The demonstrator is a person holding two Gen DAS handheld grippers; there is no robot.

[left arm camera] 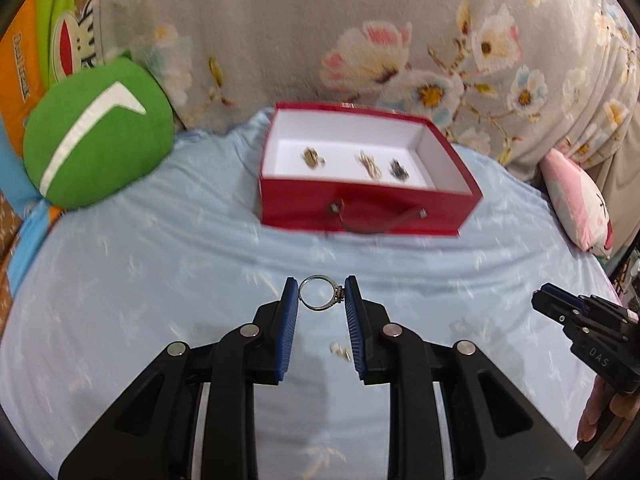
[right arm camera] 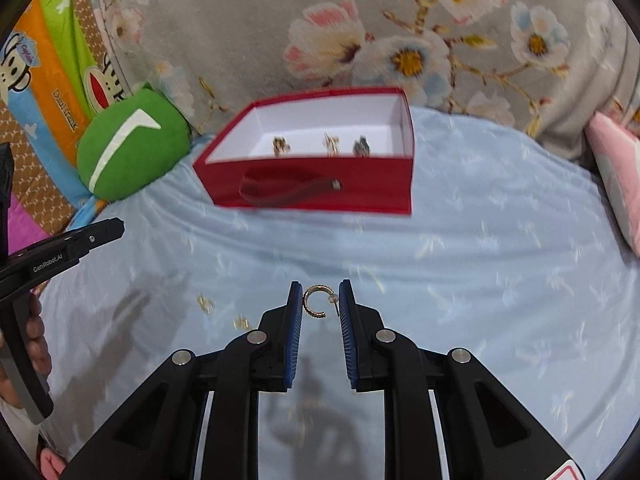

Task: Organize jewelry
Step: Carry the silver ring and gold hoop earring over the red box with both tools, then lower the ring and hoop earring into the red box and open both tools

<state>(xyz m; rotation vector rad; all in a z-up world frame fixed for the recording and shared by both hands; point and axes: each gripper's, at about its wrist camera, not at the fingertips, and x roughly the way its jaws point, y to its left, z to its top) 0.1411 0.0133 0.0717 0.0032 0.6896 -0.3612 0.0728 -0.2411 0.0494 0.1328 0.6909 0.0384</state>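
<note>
My left gripper [left arm camera: 322, 293] is shut on a silver ring [left arm camera: 320, 293] with a small stone, held above the light blue bedsheet. My right gripper [right arm camera: 319, 300] is shut on a gold hoop earring [right arm camera: 314, 300], also held above the sheet. Ahead of both stands an open red box [left arm camera: 360, 208] [right arm camera: 312, 196] with a white inside and three small jewelry pieces [left arm camera: 370, 164] [right arm camera: 330, 144] in a row on its floor. Loose gold pieces lie on the sheet [right arm camera: 206, 303] [left arm camera: 340, 351]. The right gripper [left arm camera: 538, 300] shows at the right edge of the left wrist view.
A green round cushion [left arm camera: 96, 136] lies left of the box. A grey floral quilt [left arm camera: 320, 40] rises behind it. A pink pillow [left arm camera: 576, 204] sits at the right. A hand [right arm camera: 36, 344] holds the left gripper's handle at the left edge of the right wrist view.
</note>
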